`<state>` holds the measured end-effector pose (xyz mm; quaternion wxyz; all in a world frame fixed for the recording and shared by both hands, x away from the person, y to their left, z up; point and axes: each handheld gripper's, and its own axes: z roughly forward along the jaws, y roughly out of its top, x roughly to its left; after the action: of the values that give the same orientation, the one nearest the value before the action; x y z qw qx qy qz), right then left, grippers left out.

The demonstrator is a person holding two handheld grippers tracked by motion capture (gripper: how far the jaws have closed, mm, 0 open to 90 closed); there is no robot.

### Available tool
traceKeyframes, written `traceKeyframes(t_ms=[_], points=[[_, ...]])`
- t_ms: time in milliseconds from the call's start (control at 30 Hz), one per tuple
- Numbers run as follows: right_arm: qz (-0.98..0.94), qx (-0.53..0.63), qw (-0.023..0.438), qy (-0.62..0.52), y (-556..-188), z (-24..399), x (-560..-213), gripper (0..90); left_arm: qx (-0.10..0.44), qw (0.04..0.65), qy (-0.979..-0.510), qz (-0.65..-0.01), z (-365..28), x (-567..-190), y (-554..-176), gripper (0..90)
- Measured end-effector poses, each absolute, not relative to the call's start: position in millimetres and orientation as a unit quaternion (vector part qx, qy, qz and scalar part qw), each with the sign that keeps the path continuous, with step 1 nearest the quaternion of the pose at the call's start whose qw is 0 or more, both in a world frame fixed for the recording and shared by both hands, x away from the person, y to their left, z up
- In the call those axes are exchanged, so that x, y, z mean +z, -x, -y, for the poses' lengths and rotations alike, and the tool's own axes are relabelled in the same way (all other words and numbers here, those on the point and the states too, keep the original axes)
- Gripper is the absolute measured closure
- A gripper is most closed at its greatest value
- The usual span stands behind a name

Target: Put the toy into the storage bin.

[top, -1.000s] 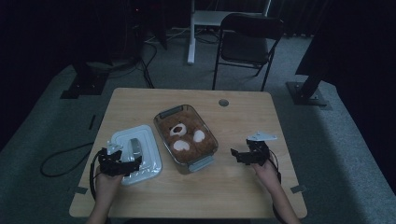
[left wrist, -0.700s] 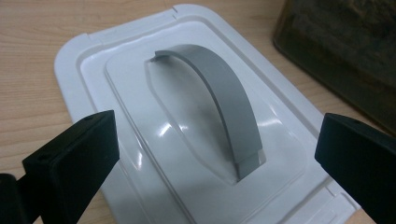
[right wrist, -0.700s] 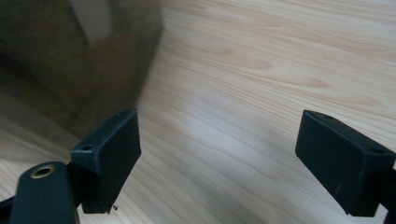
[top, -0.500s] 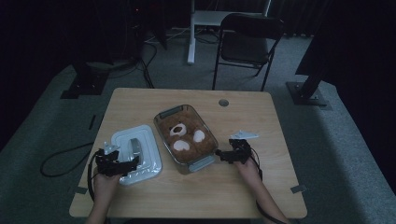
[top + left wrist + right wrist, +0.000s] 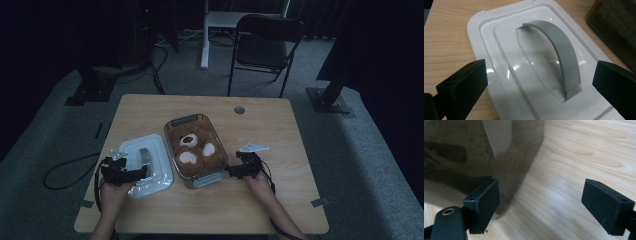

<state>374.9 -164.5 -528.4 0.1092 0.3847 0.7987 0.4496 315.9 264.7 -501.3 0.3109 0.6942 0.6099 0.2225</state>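
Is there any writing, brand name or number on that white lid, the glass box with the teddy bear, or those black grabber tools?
None can be read: the white lid, its grey handle, the glass box, the teddy bear, the left gripper and the right gripper show no lettering.

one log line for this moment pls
left gripper: open, over white lid, jaws flank its grey handle | right gripper: open, at glass container corner | teddy bear: inside

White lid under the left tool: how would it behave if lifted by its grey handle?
The lid looks like rigid moulded plastic, so probably stiff and light. Its glossy surface may be slippery, but the arched grey handle gives the open left tool something to grip. Lifted off-centre, it might tilt.
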Motion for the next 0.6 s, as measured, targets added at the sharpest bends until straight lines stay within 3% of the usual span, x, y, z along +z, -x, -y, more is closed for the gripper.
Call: traceKeyframes(t_ms=[600], points=[[-0.812, 0.457, 0.106, -0.346, -350, 135, -534, 13.2, 0.225, 0.311, -0.688, -0.616, -264, -501, -323, 0.7]])
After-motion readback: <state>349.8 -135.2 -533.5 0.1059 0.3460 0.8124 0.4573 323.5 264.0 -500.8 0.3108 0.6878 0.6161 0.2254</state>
